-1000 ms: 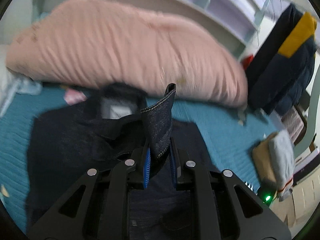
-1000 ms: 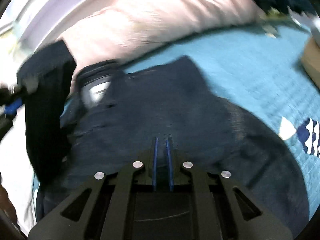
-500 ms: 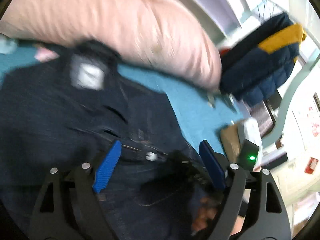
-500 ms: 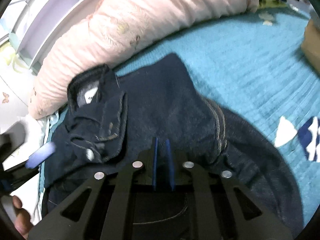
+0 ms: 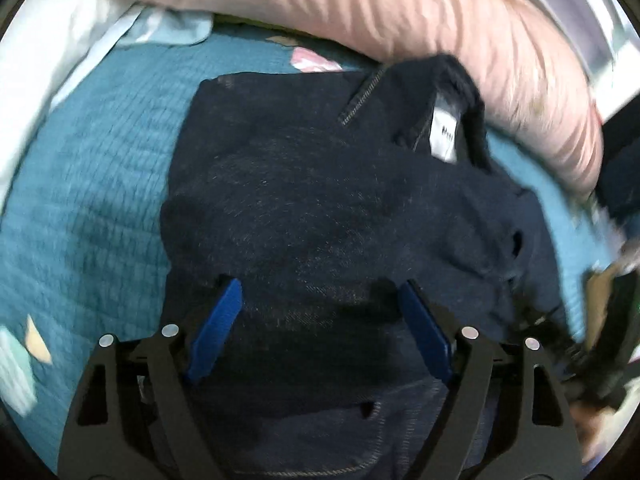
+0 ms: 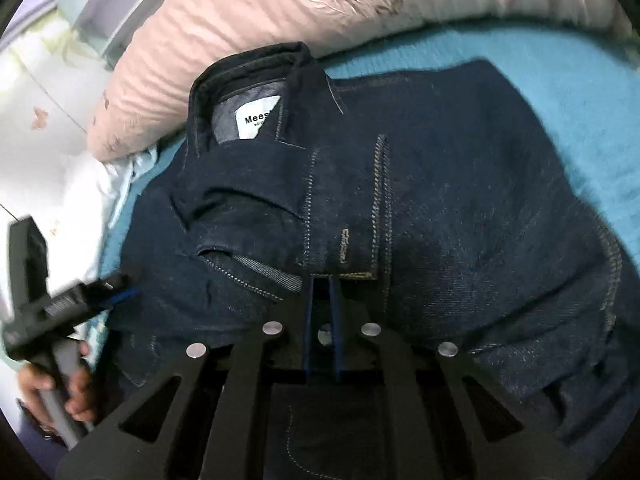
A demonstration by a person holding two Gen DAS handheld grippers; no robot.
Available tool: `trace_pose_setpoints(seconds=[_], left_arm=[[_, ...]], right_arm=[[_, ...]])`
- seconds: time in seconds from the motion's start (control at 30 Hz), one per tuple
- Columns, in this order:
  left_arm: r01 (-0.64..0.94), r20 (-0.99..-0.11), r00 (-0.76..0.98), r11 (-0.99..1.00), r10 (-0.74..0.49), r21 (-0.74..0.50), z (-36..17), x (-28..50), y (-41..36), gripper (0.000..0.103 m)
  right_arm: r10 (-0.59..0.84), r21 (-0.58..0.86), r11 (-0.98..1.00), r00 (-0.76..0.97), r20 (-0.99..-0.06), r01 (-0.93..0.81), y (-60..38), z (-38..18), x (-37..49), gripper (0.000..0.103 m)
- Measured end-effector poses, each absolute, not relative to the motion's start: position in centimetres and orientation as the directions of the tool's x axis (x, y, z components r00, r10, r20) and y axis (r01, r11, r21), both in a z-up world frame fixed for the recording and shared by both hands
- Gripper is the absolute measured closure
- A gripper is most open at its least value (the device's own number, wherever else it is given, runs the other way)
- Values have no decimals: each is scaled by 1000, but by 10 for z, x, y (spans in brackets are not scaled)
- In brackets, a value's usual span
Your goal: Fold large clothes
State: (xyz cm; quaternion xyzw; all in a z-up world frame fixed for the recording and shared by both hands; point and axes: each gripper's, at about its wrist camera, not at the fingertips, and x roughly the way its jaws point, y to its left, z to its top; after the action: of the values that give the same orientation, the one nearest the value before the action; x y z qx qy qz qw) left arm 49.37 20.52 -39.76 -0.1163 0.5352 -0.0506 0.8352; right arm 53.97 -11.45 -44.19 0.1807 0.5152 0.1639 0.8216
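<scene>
A dark blue denim jacket (image 5: 320,208) lies folded on the teal bedspread (image 5: 92,184), its collar with a white label (image 6: 256,120) toward the pink pillow. My left gripper (image 5: 320,300) is open and empty, its blue pads spread just above the denim. It also shows at the left edge of the right wrist view (image 6: 116,292), held by a hand. My right gripper (image 6: 322,284) is shut on the jacket's (image 6: 440,208) near edge by the front placket.
A long pink pillow (image 5: 400,20) lies behind the jacket. White and pale blue bedding (image 5: 80,40) sits at the left. A dark garment (image 5: 620,176) hangs at the far right. The bedspread (image 6: 560,72) extends to the right.
My left gripper let go of the denim flap, opened wide and swung back over the left of the jacket. The flap now lies folded over. My right gripper stayed shut on the near edge.
</scene>
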Motion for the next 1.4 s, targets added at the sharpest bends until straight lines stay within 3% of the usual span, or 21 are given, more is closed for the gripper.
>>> trace_pose_setpoints(seconds=[0.17, 0.4, 0.43, 0.6, 0.97, 1.3, 1.4], left_arm=[[-3, -881, 419, 970, -219, -242, -389, 501, 193, 16], [-86, -776, 478, 857, -411, -508, -362, 502, 248, 14], [-135, -785, 481, 851, -392, -508, -364, 508, 259, 14], [-186, -855, 425, 896, -298, -404, -380, 548, 277, 14], [-96, -916, 346, 964, -203, -250, -410, 596, 257, 13], [-31, -915, 343, 971, -211, -235, -419, 624, 241, 12], [-18, -896, 365, 960, -254, -279, -416, 627, 240, 12]], right_arm=[[449, 427, 893, 369, -814, -145, -111, -432, 548, 93], [494, 448, 869, 405, -769, -208, -138, -400, 553, 87], [485, 437, 874, 421, -766, -212, -143, -396, 555, 85], [428, 381, 904, 453, -782, -196, -177, -390, 584, 57], [344, 340, 937, 387, -855, -82, -227, -434, 646, 56], [443, 446, 891, 362, -820, -80, -232, -451, 668, 54], [502, 502, 859, 358, -787, -101, -232, -450, 673, 55]])
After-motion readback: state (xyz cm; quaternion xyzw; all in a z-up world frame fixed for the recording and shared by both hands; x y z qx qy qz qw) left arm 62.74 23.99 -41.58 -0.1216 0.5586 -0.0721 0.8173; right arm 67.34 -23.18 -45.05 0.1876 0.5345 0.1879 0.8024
